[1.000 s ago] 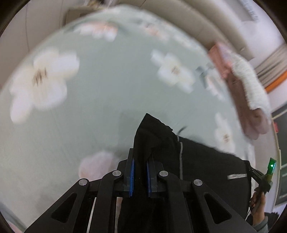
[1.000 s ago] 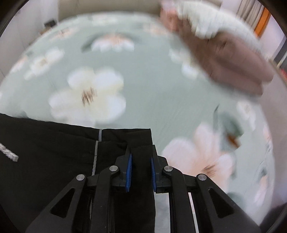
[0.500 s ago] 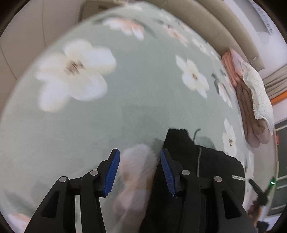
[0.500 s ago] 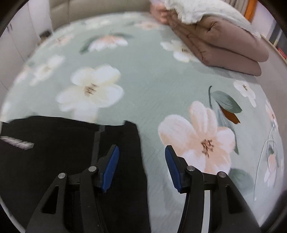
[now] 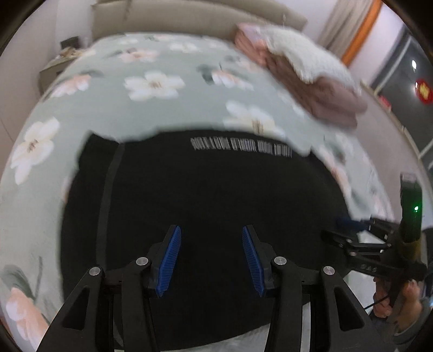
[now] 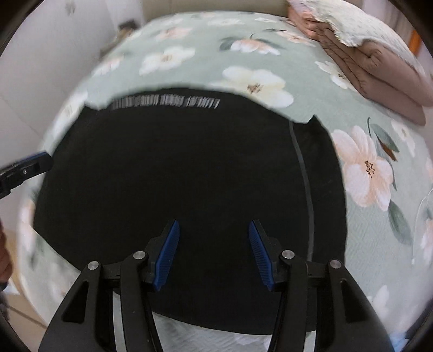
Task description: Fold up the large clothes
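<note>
On the pale green bedspread (image 5: 189,113), printed with large white and pink blossoms, a black garment (image 5: 211,195) lies spread flat, its matte fabric smooth and nearly free of wrinkles. Its outline is broad and roughly rectangular, with the long axis running side to side across both views. A strip of blurred white lettering (image 5: 240,143) runs along the garment's far edge, parallel to that axis, and a thin grey seam line (image 5: 108,195) crosses the cloth from far edge to near edge close to the left end; a matching line (image 6: 303,173) shows toward the garment's right end in the right wrist view.

The left gripper (image 5: 211,260) hovers above the near part of the garment with its ribbed blue pads (image 5: 169,262) spread wide, holding nothing. The right gripper (image 6: 213,251) likewise hangs over the near part of the garment, pads (image 6: 259,254) well apart and empty. Whether either touches the cloth cannot be told.

Beyond the garment, toward the right, a folded brown quilt (image 6: 379,73) sits on the bedspread with a nubbly cream blanket (image 6: 360,24) on top. A beige padded headboard (image 5: 189,16) closes the far end of the bed, and beige curtains with an orange edge (image 5: 360,29) hang beyond the quilt.
</note>
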`<state>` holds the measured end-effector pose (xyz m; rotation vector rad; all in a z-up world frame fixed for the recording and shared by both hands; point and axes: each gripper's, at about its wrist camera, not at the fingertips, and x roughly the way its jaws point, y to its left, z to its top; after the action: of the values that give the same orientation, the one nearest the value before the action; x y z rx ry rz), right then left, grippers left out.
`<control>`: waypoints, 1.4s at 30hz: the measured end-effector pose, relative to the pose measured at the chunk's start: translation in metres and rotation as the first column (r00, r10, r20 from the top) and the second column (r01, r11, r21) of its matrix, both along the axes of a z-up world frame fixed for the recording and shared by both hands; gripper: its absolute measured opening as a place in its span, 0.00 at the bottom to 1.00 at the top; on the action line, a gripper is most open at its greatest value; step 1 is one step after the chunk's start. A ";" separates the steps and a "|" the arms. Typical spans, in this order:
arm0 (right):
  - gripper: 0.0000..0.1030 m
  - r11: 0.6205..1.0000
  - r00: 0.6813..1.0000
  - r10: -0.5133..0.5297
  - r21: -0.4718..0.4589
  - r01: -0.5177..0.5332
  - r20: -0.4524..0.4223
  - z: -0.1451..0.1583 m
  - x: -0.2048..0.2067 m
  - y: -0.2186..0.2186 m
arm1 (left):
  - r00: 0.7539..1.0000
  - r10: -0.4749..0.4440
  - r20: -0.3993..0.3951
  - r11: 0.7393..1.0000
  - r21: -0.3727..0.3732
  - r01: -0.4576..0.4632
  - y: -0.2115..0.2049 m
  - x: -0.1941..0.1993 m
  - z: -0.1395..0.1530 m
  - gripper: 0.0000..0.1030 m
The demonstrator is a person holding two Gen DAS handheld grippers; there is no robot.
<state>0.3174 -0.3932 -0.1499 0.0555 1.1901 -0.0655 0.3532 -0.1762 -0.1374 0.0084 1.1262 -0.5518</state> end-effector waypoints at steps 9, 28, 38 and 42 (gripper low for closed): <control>0.56 0.999 0.999 0.025 -0.042 -0.026 -0.037 -0.050 -0.004 0.017 | 0.995 0.047 -0.084 0.997 0.071 -0.041 -0.005 0.003 -0.058 0.48; 0.58 0.992 0.994 -0.104 0.076 0.105 -0.015 -0.053 0.092 -0.003 | 0.973 0.203 -0.114 0.979 0.036 -0.200 0.020 0.095 -0.065 0.49; 0.60 0.995 0.994 -0.077 0.068 0.072 0.077 0.011 -0.018 -0.008 | 0.971 0.237 -0.025 0.971 0.010 -0.237 0.094 0.011 -0.009 0.49; 0.59 0.995 0.996 -0.084 0.053 0.086 -0.038 -0.026 -0.031 -0.010 | 0.946 0.294 -0.138 0.956 0.026 -0.294 0.111 0.000 -0.045 0.49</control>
<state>0.2861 -0.4036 -0.1758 0.1539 1.2248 -0.1087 0.3537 -0.0652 -0.1827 -0.1950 1.2400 -0.2851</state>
